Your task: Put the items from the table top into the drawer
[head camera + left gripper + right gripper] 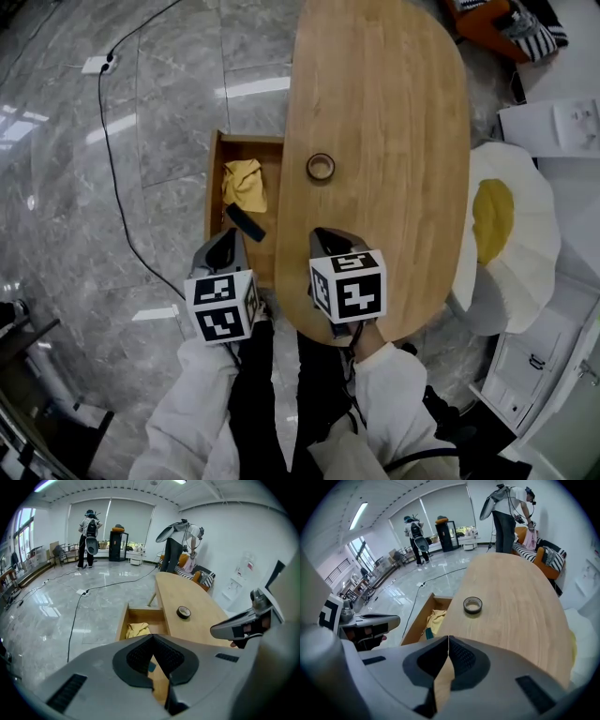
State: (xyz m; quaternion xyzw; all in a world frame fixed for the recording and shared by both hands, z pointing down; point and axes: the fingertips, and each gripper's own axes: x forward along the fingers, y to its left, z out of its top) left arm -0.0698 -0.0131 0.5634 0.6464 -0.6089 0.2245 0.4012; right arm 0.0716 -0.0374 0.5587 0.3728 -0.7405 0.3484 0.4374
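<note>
Progress looks partway: the open wooden drawer [212,187], pulled out from one long edge of the oval light-wood table [394,103], already holds a crumpled yellow cloth [245,184] and a flat dark rectangular item [246,223]. The cloth is by the drawer's outer wall and the dark item is right beside it. By my read, what is left is one black roll of tape [321,167], lying flat on the table top close to the drawer-side edge, about mid-length and well apart from both tools. Nothing else shows on the top. Left gripper [152,637] hangs by the drawer's near end, tongs pressed together, nothing in them. Right gripper [448,638] is over the table's near end, tongs closed tight too, empty. Likely next step is reaching for the roll. Room has a glossy grey marble floor [141,112] with a black cable [106,131] running to a white power strip [97,65]. A white-and-yellow fried-egg cushion [511,234] sits beside the table's other long edge, an orange sofa [483,21] lies past its far end, and people [89,529] are busy in the background.
</note>
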